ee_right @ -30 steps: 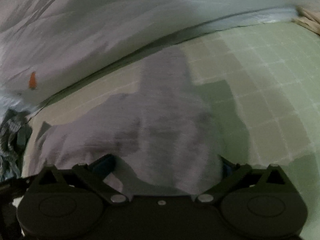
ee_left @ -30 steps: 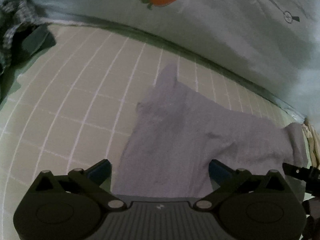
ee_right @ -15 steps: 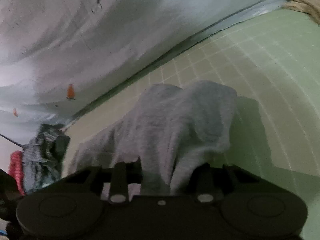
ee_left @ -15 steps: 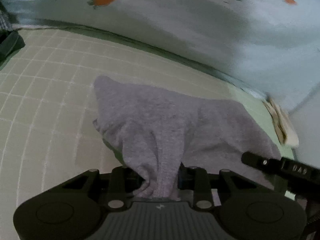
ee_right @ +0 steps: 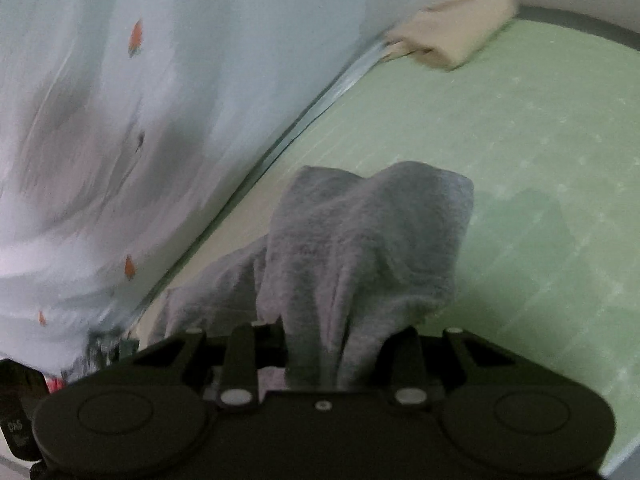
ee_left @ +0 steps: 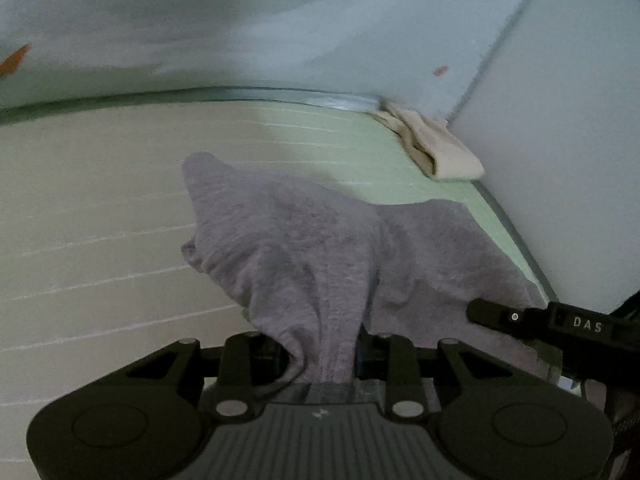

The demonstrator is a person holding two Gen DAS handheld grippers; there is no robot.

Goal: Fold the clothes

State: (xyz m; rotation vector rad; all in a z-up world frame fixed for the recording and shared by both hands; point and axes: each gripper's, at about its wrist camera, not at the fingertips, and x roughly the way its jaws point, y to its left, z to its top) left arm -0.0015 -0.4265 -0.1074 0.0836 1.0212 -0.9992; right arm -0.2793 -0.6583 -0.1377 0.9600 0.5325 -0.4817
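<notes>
A grey knit garment [ee_left: 304, 240] is bunched and lifted off a pale green gridded mat [ee_left: 100, 208]. My left gripper [ee_left: 320, 360] is shut on one gathered edge of it. The same grey garment [ee_right: 360, 240] rises in a hump in the right wrist view, where my right gripper [ee_right: 332, 356] is shut on another pinched edge. The rest of the cloth trails down onto the mat between the two grippers. The right gripper's black body [ee_left: 540, 320] shows at the right edge of the left wrist view.
A folded beige cloth [ee_left: 432, 148] lies at the far corner of the mat, also seen as the beige cloth [ee_right: 456, 28] in the right wrist view. A light blue carrot-print sheet [ee_right: 120, 120] backs the mat. A white wall [ee_left: 560, 160] borders the right.
Both grippers went from open over the flat grey garment to shut on its edges. They have since lifted and swung it rightward toward the beige cloth's corner.
</notes>
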